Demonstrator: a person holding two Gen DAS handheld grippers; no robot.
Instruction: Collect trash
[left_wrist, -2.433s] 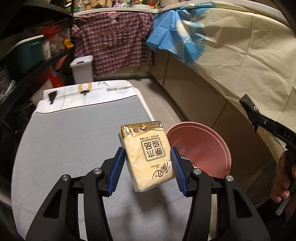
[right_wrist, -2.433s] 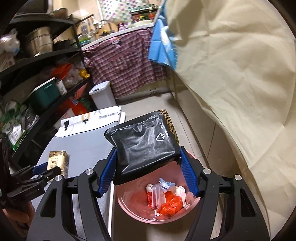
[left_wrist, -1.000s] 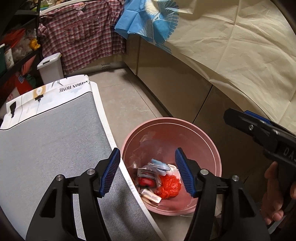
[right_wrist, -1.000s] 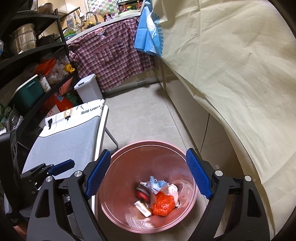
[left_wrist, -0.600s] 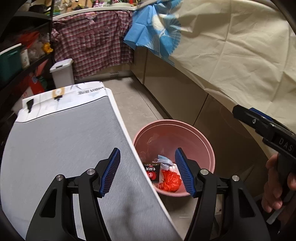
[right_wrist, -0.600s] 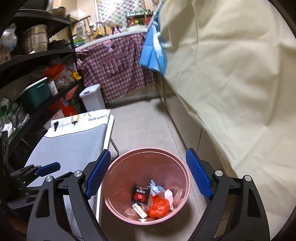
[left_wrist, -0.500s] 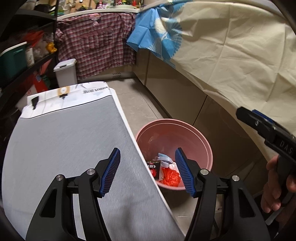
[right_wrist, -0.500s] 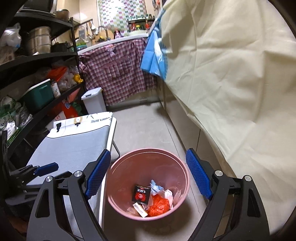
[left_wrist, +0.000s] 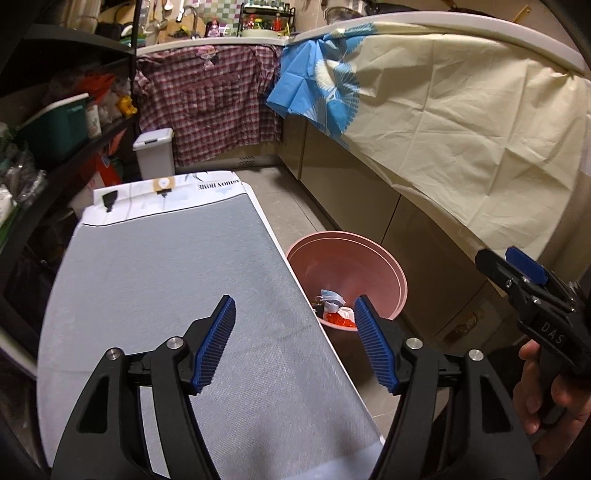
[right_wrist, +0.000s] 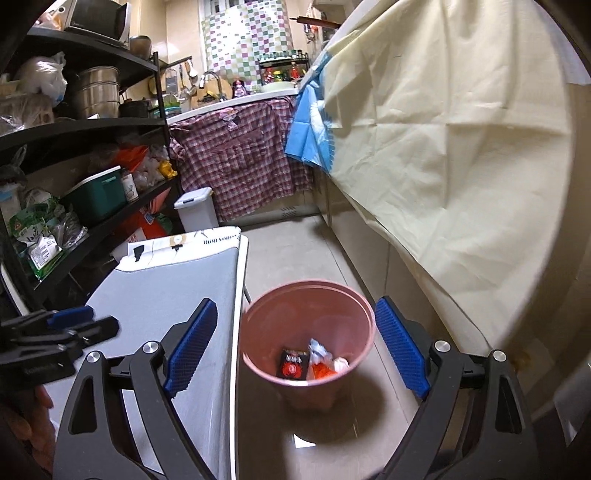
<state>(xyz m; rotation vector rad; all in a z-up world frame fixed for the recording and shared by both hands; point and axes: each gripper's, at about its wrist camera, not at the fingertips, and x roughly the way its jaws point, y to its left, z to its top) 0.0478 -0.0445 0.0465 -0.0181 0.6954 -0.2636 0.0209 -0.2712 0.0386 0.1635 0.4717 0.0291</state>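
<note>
A pink trash bin (left_wrist: 369, 258) stands on the floor right of the grey-topped table (left_wrist: 166, 280); it also shows in the right wrist view (right_wrist: 280, 306). Inside lie a black-and-red packet (right_wrist: 293, 363), orange plastic (right_wrist: 321, 371) and white wrappers (left_wrist: 332, 297). My left gripper (left_wrist: 293, 343) is open and empty above the table's right edge. My right gripper (right_wrist: 295, 350) is open and empty above the bin; it shows at the right of the left wrist view (left_wrist: 517, 273).
A cream cloth (left_wrist: 461, 122) and a blue cloth (left_wrist: 317, 88) hang over the counter on the right. A plaid shirt (left_wrist: 210, 99) hangs at the back. A white lidded bin (left_wrist: 153, 155) stands beyond the table. Dark shelves (right_wrist: 81, 177) with goods line the left.
Both grippers held packets 2.4 s ago, a yellow tissue pack left and a black pouch right; both are now open and empty. Both have since lifted and pulled back from the bin.
</note>
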